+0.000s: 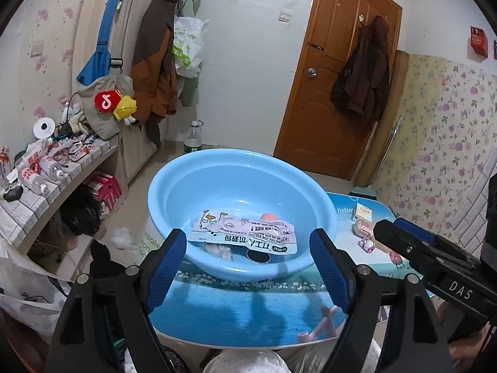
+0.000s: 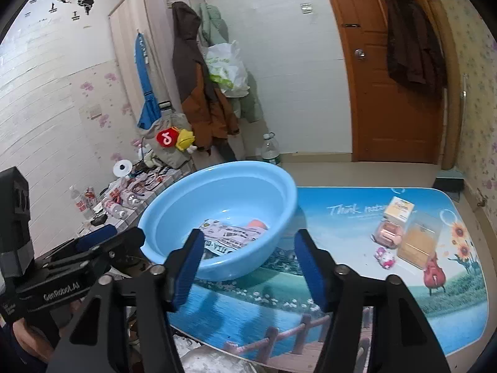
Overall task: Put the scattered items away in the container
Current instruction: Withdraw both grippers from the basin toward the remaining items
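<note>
Both grippers, left [image 1: 248, 248] and right [image 2: 247, 250], hang spread and empty before the blue basin [image 1: 174, 205], snack packet [image 1: 245, 233] inside; three trinkets [image 2: 400, 233] await collection.

One blue basin [image 2: 217, 192] ahead with one snack packet [image 2: 231, 236] inside; three small items right: box [image 2: 400, 209], pink case [image 2: 388, 233], toy [image 2: 385, 256].

Right gripper [image 2: 248, 267] open, nothing between its fingers [image 2: 186, 267]. Blue basin [image 2: 174, 205] on the surface [image 2: 341, 217] at 12 o'clock from the fingers, holding a printed packet [image 2: 231, 237] and an orange item [image 2: 258, 224]. Clear box [image 2: 417, 242], pink case [image 2: 388, 233] and small pink toy [image 2: 384, 256] lay at 2 o'clock. Left gripper [image 2: 102, 242] at 9 o'clock.
</note>
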A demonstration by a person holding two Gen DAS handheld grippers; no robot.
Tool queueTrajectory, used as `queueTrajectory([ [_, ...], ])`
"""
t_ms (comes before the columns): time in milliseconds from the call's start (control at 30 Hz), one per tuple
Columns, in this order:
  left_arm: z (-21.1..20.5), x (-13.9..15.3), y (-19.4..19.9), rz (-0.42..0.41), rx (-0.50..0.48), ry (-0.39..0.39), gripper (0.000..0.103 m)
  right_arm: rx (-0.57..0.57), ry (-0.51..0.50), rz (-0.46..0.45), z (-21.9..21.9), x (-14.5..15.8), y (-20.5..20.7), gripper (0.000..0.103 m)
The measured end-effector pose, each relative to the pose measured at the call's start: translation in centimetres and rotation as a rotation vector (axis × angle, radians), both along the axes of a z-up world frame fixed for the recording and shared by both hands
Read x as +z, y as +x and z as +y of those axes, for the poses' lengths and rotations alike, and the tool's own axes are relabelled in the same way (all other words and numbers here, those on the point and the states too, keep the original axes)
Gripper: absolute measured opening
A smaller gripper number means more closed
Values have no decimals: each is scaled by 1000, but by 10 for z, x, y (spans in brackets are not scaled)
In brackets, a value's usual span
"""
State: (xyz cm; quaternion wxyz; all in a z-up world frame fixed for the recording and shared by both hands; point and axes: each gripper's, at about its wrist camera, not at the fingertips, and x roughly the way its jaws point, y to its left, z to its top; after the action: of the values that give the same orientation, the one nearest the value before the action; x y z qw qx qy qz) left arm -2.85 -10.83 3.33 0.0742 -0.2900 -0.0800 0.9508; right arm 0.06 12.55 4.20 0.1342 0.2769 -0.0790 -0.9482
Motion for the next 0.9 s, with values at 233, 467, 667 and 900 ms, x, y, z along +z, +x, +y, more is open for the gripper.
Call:
queueTrajectory([
  [233,18,8,10,23,-6,-45,92,-47,52,23,6,3,15,88],
  [467,35,10,20,49,4,-96,97,-86,60,24,16,4,27,95],
  [667,42,13,26,67,2,-113,102,-121,64,22,27,3,32,98],
  [900,51,18,31,90,-7,-144,103,-135,80,11,32,1,36,98],
])
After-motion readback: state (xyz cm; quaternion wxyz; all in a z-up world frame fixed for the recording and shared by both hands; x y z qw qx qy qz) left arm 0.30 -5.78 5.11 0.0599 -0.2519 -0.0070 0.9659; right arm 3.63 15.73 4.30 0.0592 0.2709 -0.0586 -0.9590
